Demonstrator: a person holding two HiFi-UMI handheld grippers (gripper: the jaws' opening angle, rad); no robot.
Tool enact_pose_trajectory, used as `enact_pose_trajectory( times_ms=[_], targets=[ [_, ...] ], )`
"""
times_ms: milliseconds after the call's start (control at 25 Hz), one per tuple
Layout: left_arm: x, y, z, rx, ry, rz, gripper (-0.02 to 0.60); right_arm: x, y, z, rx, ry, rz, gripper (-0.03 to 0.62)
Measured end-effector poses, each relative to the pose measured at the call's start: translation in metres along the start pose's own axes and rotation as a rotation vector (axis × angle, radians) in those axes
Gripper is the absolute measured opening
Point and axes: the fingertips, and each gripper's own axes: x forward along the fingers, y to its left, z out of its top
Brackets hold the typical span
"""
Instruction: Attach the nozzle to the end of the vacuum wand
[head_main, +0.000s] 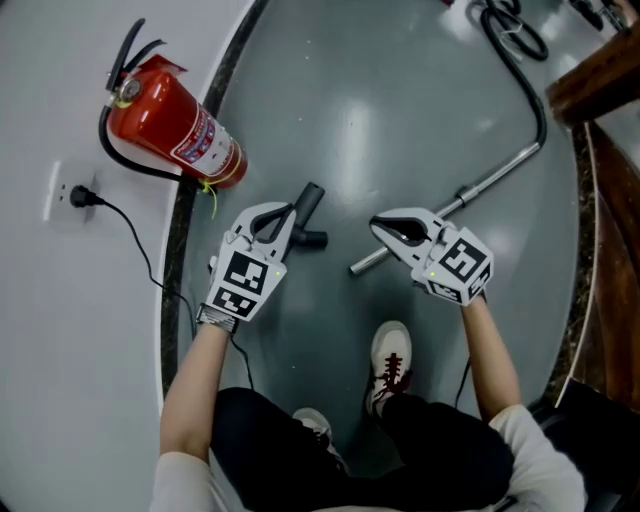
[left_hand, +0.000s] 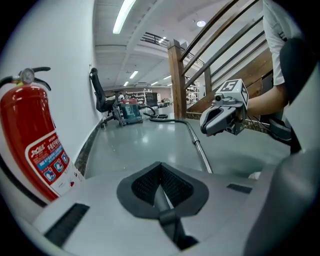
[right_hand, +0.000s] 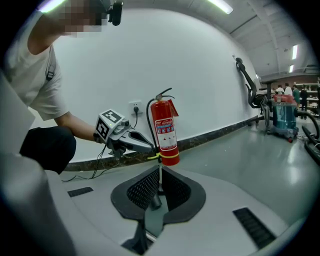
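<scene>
**Head view.** The person is crouching over a glossy grey floor (head_main: 400, 90). The left gripper (head_main: 281, 224) is hovering at centre-left, with its jaws closed together and holding nothing. The black plastic T-shaped nozzle (head_main: 309, 208) is lying on the floor just right of that gripper's tip; contact cannot be told. The right gripper (head_main: 386, 232) is hovering at centre-right, also closed and empty. The silver metal vacuum wand (head_main: 480, 183) is lying diagonally from upper right toward centre. Its free end is sitting below-left of the right gripper's tip, apart from the nozzle. A black hose (head_main: 535, 95) is running from the wand's far end to the top edge. A red fire extinguisher (head_main: 175, 128) is standing at upper left against the white wall. A white wall socket (head_main: 62, 192) with a black plug is sitting at the left edge. A white shoe with red laces (head_main: 390, 355) is showing at lower centre.

**Left gripper view.** The left gripper (left_hand: 161, 175) is showing its pads meeting, with nothing between them. The vacuum wand (left_hand: 200, 150) is running up the middle of the frame. The right gripper (left_hand: 225, 114) is hanging at centre-right, and the fire extinguisher (left_hand: 32, 145) is filling the left edge.

**Right gripper view.** The right gripper (right_hand: 159, 182) is showing its pads together and empty. The fire extinguisher (right_hand: 165, 132) is standing at centre, and the left gripper (right_hand: 122, 135) is hanging just left of it.
</scene>
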Motion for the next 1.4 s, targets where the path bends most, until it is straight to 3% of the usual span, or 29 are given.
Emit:
enact_pose_trajectory(
  times_ms=[200, 280, 400, 560, 840, 1080, 1240, 1400],
  targets=[
    [0.009, -0.006, -0.025, -0.045, 0.058, -0.051, 0.000, 0.014, 0.015, -0.042, 0.008, 0.083, 0.139, 0.031],
    [0.016, -0.011, -0.032, -0.051, 0.078, -0.076, 0.042, 0.016, 0.020, -0.053, 0.059, 0.084, 0.195, 0.032],
    [0.028, -0.019, -0.039, -0.039, 0.099, -0.099, 0.049, 0.020, 0.019, -0.073, 0.054, 0.136, 0.222, 0.040],
    [0.041, -0.034, -0.047, -0.006, 0.132, -0.144, 0.066, 0.017, 0.025, -0.109, 0.008, 0.263, 0.304, 0.144],
    [0.067, -0.073, -0.101, 0.040, 0.270, -0.272, 0.132, 0.018, 0.016, -0.148, -0.121, 0.393, 0.348, 0.179],
    [0.069, -0.075, -0.127, 0.087, 0.353, -0.314, 0.196, 0.013, -0.003, -0.200, -0.330, 0.611, 0.384, 0.190],
    [0.072, -0.078, -0.138, 0.127, 0.382, -0.327, 0.213, 0.013, -0.016, -0.209, -0.430, 0.653, 0.375, 0.192],
    [0.073, -0.078, -0.147, 0.119, 0.403, -0.342, 0.221, 0.013, -0.011, -0.219, -0.516, 0.734, 0.447, 0.196]
  ],
)
